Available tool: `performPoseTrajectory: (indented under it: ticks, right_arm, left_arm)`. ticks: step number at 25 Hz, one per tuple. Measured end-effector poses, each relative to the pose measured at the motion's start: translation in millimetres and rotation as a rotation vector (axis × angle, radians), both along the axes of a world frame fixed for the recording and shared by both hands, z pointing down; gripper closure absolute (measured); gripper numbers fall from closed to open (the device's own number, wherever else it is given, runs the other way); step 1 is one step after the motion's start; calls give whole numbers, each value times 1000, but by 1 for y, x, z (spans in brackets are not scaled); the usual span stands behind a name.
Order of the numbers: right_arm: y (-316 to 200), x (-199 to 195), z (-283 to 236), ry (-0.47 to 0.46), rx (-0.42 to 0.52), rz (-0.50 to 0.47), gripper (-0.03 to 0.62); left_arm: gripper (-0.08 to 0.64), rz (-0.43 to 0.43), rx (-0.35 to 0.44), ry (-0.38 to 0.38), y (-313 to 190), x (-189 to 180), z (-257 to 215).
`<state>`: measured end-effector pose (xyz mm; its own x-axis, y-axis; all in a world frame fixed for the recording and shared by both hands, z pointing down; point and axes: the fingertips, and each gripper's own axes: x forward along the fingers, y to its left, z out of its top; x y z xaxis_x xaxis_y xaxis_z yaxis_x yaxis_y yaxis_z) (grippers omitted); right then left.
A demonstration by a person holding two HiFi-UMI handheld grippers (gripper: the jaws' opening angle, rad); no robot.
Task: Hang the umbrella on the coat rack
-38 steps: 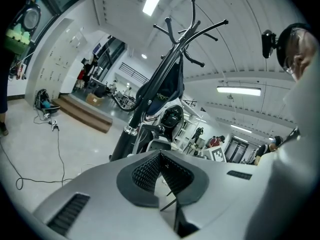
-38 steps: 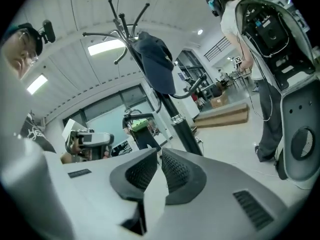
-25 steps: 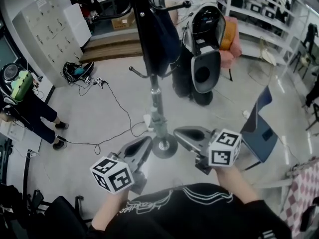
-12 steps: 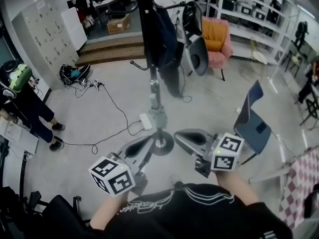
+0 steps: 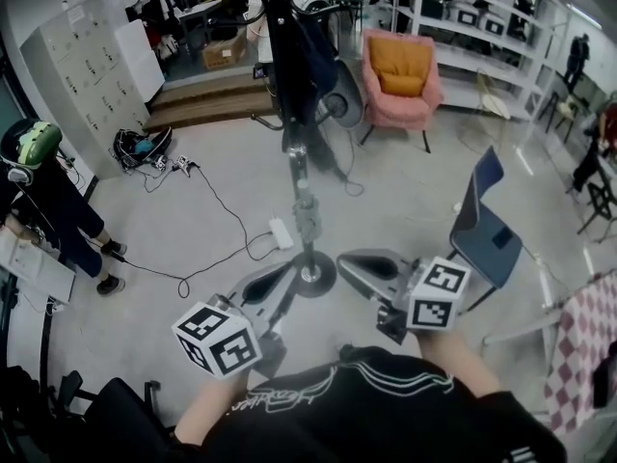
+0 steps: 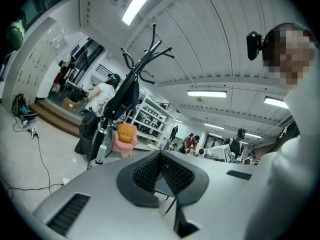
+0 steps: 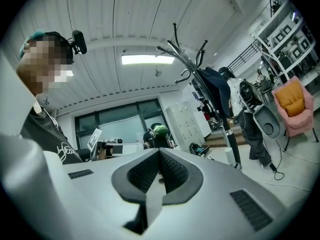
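L tool (image 5: 285, 273) & R tool (image 5: 343, 258) both had jaws closed tight, nothing gripped, near coat rack (image 5: 307, 210) base; dark blue umbrella (image 5: 316, 61) hung on rack

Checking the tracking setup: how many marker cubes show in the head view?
2. One marker cube rides the left claw, lower left of the coat rack's base; the other marker cube rides the right claw, right of it. None seem hidden.
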<state>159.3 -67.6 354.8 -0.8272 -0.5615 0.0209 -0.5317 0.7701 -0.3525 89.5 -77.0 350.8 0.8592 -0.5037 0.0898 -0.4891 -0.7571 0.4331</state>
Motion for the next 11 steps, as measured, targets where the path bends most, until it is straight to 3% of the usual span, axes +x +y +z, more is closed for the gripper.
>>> performPoseTrajectory:
  ticks: [11]
  right_arm:
    - [20, -4, 4, 0, 10, 12, 580]
  left_arm:
    - [561, -1, -10, -3, 19, -4, 5]
